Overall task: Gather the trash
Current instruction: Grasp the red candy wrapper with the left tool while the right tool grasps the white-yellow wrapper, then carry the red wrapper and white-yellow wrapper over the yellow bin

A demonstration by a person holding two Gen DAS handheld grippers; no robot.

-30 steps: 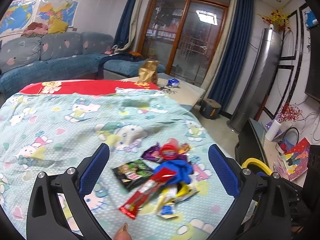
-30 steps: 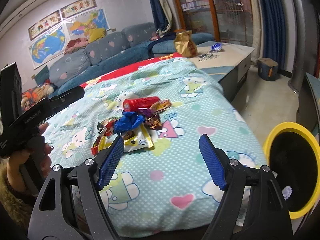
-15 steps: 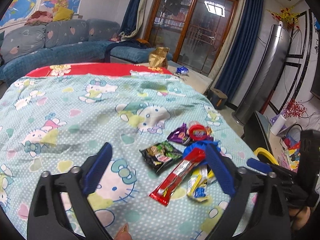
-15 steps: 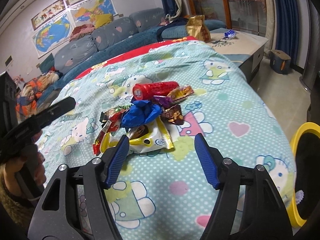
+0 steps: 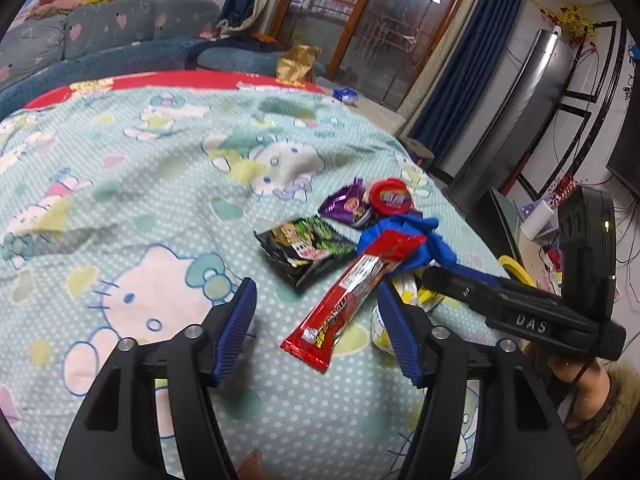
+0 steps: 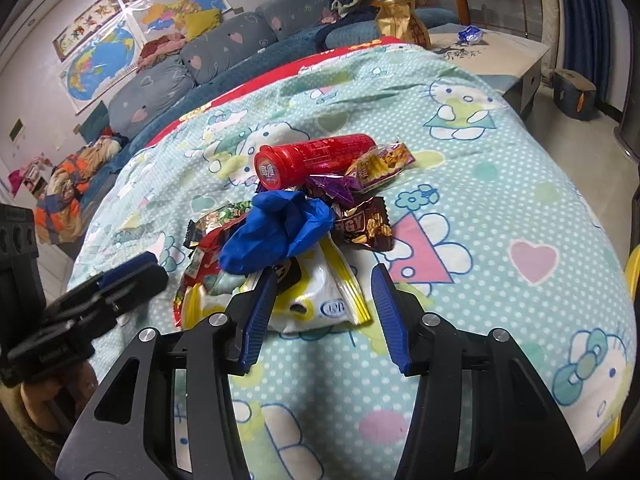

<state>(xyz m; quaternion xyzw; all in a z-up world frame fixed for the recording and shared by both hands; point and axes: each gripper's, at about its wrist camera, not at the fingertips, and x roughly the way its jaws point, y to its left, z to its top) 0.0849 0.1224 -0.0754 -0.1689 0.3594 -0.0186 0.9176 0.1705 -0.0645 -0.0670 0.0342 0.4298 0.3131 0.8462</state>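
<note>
Reaching for the trash pile on the bed: the left tool (image 5: 316, 320) is wide open around the long red wrapper (image 5: 352, 292). The right tool (image 6: 322, 312), open and empty, frames the white bag (image 6: 320, 296). Next, squeeze.

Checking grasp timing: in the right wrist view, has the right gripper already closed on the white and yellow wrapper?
No, the right gripper is open, its fingers apart around the white and yellow wrapper.

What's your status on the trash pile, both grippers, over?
Left gripper open, straddling the long red wrapper. Right gripper open over the white-and-yellow packet. Nothing picked up yet. Blue glove lies atop the pile.
</note>
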